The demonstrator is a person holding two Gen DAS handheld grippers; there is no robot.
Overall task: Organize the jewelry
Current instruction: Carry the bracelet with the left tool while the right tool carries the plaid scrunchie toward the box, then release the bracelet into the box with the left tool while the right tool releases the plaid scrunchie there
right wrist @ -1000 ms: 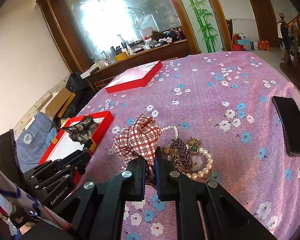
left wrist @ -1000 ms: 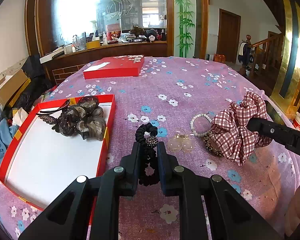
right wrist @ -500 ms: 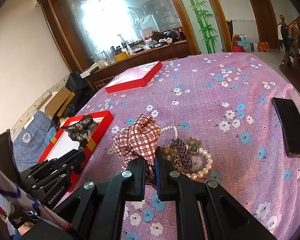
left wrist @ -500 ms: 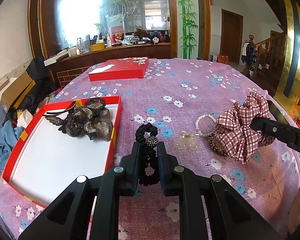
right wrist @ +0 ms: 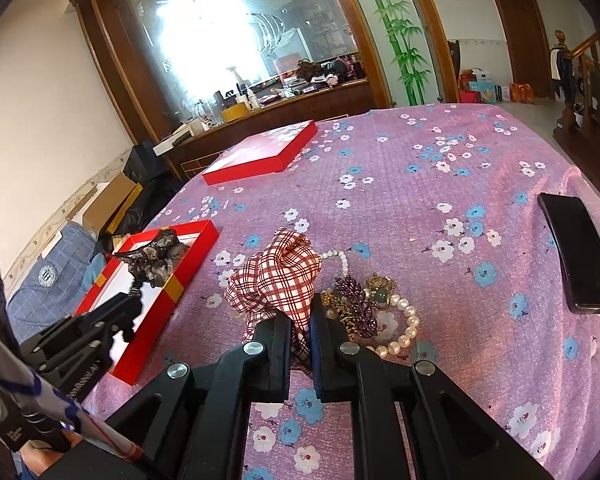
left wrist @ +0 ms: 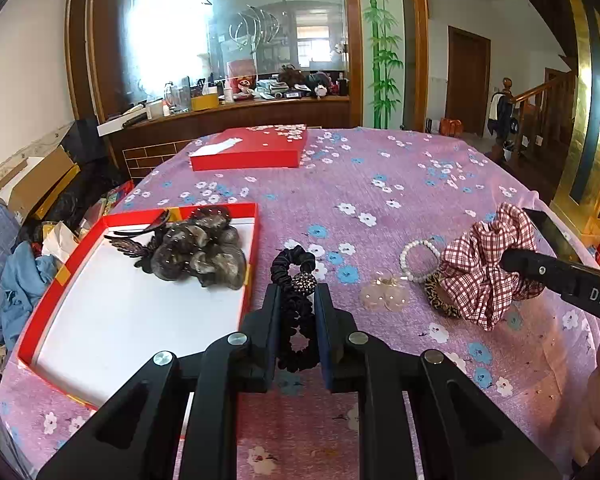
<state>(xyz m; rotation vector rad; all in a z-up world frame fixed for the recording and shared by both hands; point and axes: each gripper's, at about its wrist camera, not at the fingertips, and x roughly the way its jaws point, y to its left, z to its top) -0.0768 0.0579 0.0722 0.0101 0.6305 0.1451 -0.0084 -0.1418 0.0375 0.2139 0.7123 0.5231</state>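
— Purple floral cloth covers the table (left wrist: 400,184). What sits on it?

— Largest first: an open red box (left wrist: 52,280) at the left, holding a dark hair bow (left wrist: 198,250). Its lid (left wrist: 248,152) lies well apart, at the far side.

— And the grippers?

— Both are pinching soft things. The right gripper (right wrist: 301,320) is clamped on a checked scrunchie (right wrist: 280,276), just beside pearls (right wrist: 406,326) and a brooch (right wrist: 354,300). The left gripper (left wrist: 298,300) is pressed onto a black hair tie (left wrist: 294,280), just right of the box.

— How will they handle?

— Probably light, limp and squashy. I'd judge a grip across the gathered band safest; the tie's bead (left wrist: 304,283) looks likely to slip.
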